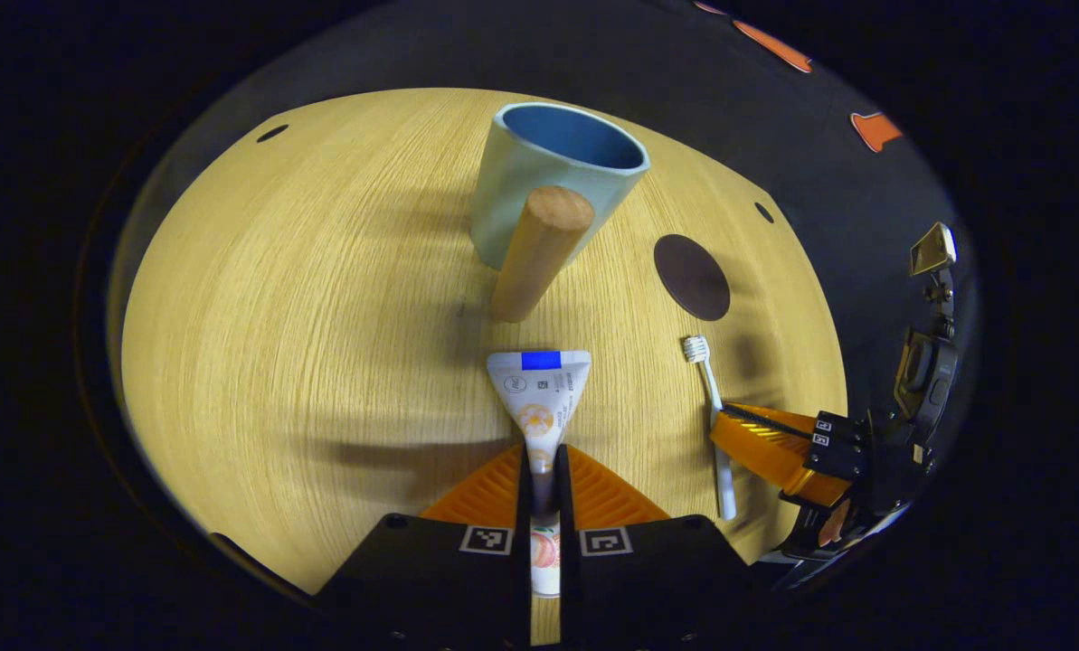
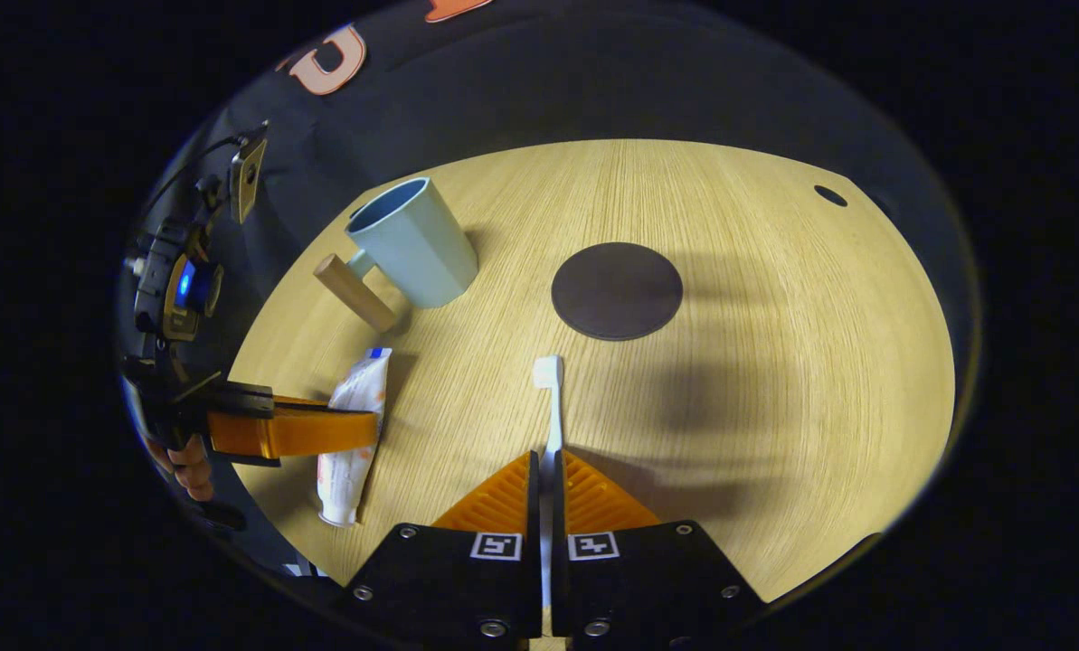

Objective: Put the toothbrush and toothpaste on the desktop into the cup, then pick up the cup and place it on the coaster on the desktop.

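Round, pale wood-grain desk [image 2: 774,380] under bright light, dark booth wall behind. Toward the back, a light blue cup [image 1: 548,181] with a wooden peg handle [image 1: 539,253], standing upright, mouth open. Just beside it, flat on the wood, a dark round coaster [image 2: 617,290], bare on top and apart from the cup.

Nearer the front, the toothpaste [image 1: 539,398] tube, white with orange print, crimped end pointing toward the cup. Left gripper [image 1: 544,479] closed tight around the tube's middle, both fingers pressing its sides; seen from the right gripper view as well [image 2: 358,432], clamped across the tube [image 2: 351,425], cap end sticking out toward the desk's edge.

Next to the tube, well apart from it, the white toothbrush [image 2: 550,398], bristle head pointing toward the coaster. Right gripper [image 2: 545,488] pinched shut on the handle, fingers on either side; from the left gripper view [image 1: 729,434], gripping the brush [image 1: 709,389] partway down its handle. Whether tube and brush rest on the wood or hang just above it, unclear.
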`<state>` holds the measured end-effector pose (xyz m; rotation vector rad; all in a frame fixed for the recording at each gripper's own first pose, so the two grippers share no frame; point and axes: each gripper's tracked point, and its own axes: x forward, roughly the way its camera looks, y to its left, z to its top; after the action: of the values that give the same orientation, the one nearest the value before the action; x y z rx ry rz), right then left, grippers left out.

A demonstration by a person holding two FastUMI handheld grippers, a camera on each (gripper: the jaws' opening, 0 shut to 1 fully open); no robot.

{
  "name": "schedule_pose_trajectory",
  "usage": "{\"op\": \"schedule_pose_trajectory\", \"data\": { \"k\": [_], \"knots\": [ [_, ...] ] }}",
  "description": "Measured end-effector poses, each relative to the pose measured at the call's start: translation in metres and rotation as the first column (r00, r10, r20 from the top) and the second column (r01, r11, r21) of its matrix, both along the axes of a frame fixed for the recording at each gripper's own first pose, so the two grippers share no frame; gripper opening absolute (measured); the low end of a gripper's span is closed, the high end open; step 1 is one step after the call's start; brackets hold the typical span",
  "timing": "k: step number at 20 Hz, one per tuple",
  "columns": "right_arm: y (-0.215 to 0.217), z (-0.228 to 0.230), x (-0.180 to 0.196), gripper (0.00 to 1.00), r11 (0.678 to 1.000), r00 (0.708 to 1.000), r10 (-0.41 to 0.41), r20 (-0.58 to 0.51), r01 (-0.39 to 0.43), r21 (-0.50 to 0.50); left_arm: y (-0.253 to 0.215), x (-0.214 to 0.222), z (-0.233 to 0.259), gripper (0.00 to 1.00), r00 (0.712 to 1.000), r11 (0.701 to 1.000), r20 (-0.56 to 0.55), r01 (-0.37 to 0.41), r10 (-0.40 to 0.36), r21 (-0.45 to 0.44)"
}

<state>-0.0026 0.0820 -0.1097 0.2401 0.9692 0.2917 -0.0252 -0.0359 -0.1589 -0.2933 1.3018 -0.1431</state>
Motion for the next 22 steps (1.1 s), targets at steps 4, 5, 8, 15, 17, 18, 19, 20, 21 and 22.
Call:
{"op": "schedule_pose_trajectory", "data": {
  "k": [4, 5, 8, 15, 17, 18, 19, 20, 21, 22],
  "knots": [
    [-0.003, 0.026, 0.005, 0.04, 0.999, 0.993, 0.003, 0.12, -0.009, 0.05, -0.003, 0.009, 0.002, 0.12, 0.995, 1.0, 0.096, 0.017, -0.015, -0.025],
    [-0.005, 0.034, 0.006, 0.04, 0.998, 0.988, 0.005, 0.154, -0.015, 0.063, -0.003, 0.012, 0.003, 0.12, 0.993, 0.999, 0.119, 0.021, -0.018, -0.028],
    [-0.01, 0.048, 0.005, 0.05, 0.999, 0.973, 0.004, 0.232, -0.016, 0.052, 0.0, 0.021, 0.012, 0.09, 0.977, 0.998, 0.21, 0.032, -0.02, -0.053],
    [-0.016, 0.068, 0.011, 0.04, 0.998, 0.933, 0.0, 0.36, -0.024, 0.063, 0.008, 0.051, 0.029, 0.09, 0.908, 0.995, 0.418, 0.056, -0.017, -0.082],
    [-0.021, 0.076, 0.014, 0.05, 0.999, 0.917, -0.005, 0.4, -0.014, 0.045, 0.009, 0.055, 0.038, 0.09, 0.89, 0.994, 0.455, 0.061, -0.014, -0.09],
    [-0.021, 0.081, 0.012, 0.05, 0.999, 0.91, -0.008, 0.415, -0.014, 0.048, 0.006, 0.056, 0.04, 0.09, 0.879, 0.993, 0.477, 0.071, -0.017, -0.096],
    [-0.021, 0.085, 0.013, 0.04, 0.998, 0.903, -0.009, 0.43, -0.017, 0.057, 0.006, 0.061, 0.043, 0.09, 0.865, 0.993, 0.501, 0.074, -0.015, -0.097],
    [-0.022, 0.091, 0.014, 0.04, 0.998, 0.893, -0.016, 0.449, -0.015, 0.065, 0.006, 0.065, 0.045, 0.09, 0.849, 0.993, 0.528, 0.076, -0.015, -0.093],
    [-0.022, 0.097, 0.015, 0.05, 0.997, 0.884, -0.012, 0.466, -0.023, 0.068, 0.008, 0.069, 0.05, 0.09, 0.831, 0.993, 0.556, 0.074, -0.012, -0.089],
    [-0.024, 0.101, 0.017, 0.04, 0.998, 0.874, -0.013, 0.486, -0.021, 0.064, 0.008, 0.073, 0.055, 0.09, 0.808, 0.994, 0.589, 0.076, -0.012, -0.083]
  ]
}}
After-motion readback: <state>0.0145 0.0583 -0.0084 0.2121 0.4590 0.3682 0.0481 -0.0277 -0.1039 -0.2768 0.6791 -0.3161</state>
